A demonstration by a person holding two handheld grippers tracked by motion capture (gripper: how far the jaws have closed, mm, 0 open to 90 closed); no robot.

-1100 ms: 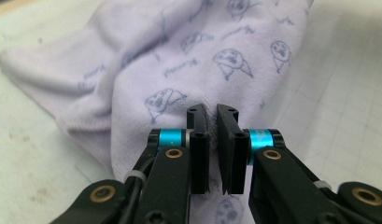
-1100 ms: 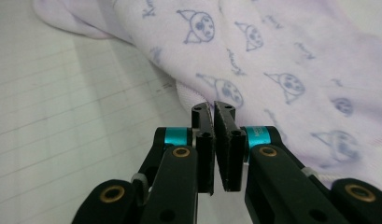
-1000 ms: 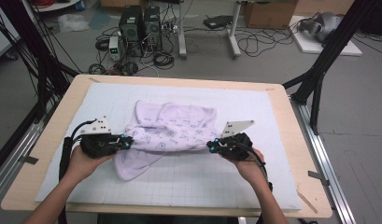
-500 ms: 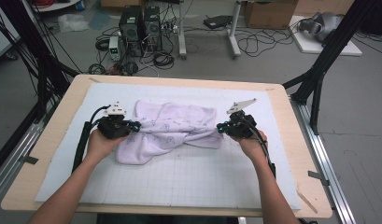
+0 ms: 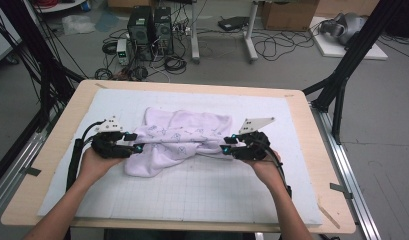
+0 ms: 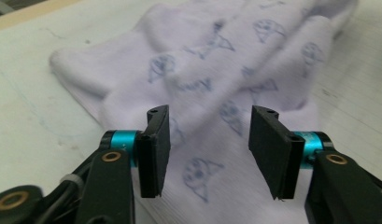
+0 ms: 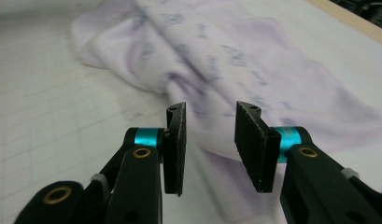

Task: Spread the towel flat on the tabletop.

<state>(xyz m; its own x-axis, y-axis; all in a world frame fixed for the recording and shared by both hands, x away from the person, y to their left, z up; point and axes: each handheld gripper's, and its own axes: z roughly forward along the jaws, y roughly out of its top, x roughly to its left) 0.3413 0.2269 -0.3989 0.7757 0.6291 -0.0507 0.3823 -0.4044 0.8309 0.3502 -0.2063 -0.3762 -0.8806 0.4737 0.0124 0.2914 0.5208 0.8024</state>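
Garment (image 5: 179, 140): a pale lilac cloth printed with small blue-grey figures lies bunched on the white gridded mat (image 5: 202, 195) that covers the wooden table (image 5: 312, 125). It sits a little left of the mat's middle, rumpled, with a fold running across it from one gripper to the other and a rounded lobe hanging toward the person's side.

Left gripper (image 5: 138, 148): held in the person's left hand (image 5: 94, 165), it lies at the cloth's left edge, pointing inward. In the left gripper view (image 6: 205, 149) its jaws have just been opening and now stand apart, with a moderate gap. The cloth lies under and beyond that gap, but neither pad presses on it; nothing is gripped.

Right gripper (image 5: 225, 148): held in the right hand (image 5: 264, 167), it lies at the cloth's right edge, facing the left one across the garment. The right gripper view (image 7: 207, 140) shows its jaws have likewise just been opening, and they stand at a narrower gap than the left pair. A ridge of the fabric runs up to and below the gap, and the pads are clear of it.

Both grippers sit low, close to the mat. A cable (image 5: 74, 160) trails along the left forearm.

Beyond the table's far edge, computer towers (image 5: 152, 27) and loose wiring stand on the floor.
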